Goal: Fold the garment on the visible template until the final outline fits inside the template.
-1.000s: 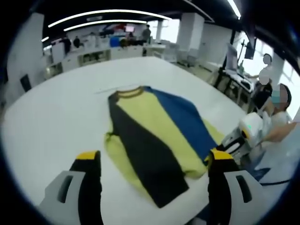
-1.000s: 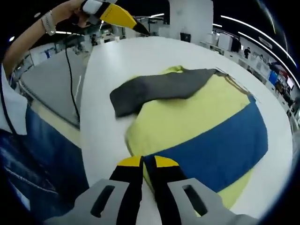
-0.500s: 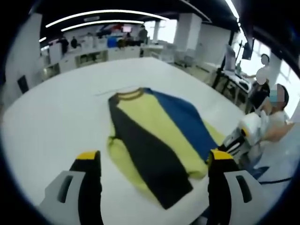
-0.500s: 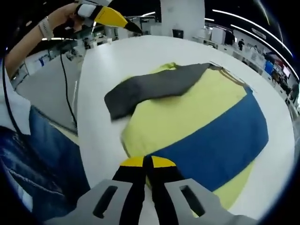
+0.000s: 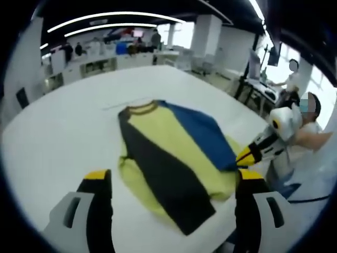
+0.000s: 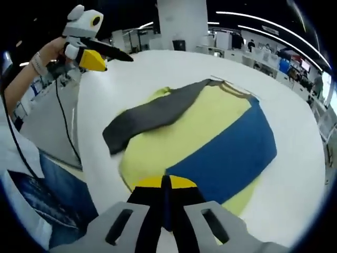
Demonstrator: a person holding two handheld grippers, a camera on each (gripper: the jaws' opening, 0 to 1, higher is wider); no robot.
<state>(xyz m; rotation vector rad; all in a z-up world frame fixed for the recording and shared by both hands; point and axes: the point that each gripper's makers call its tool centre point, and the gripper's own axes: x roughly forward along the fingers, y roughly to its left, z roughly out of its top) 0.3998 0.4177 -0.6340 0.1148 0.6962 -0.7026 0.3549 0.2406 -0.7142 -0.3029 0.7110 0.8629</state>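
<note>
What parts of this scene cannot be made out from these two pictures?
- Template outline: left gripper view, a faint line beyond the garment collar, too thin to follow.
- Right gripper hold: right gripper view, the jaws are together at the blue hem; cloth between them is hidden.
- Background desks: both views, blurred.

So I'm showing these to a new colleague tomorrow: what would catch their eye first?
The garment first: bright yellow with a blue band and a dark grey panel, spread across the middle of the white table. Next, the right gripper, jaws closed at the garment's near edge, and the left gripper held open above the table.
</note>
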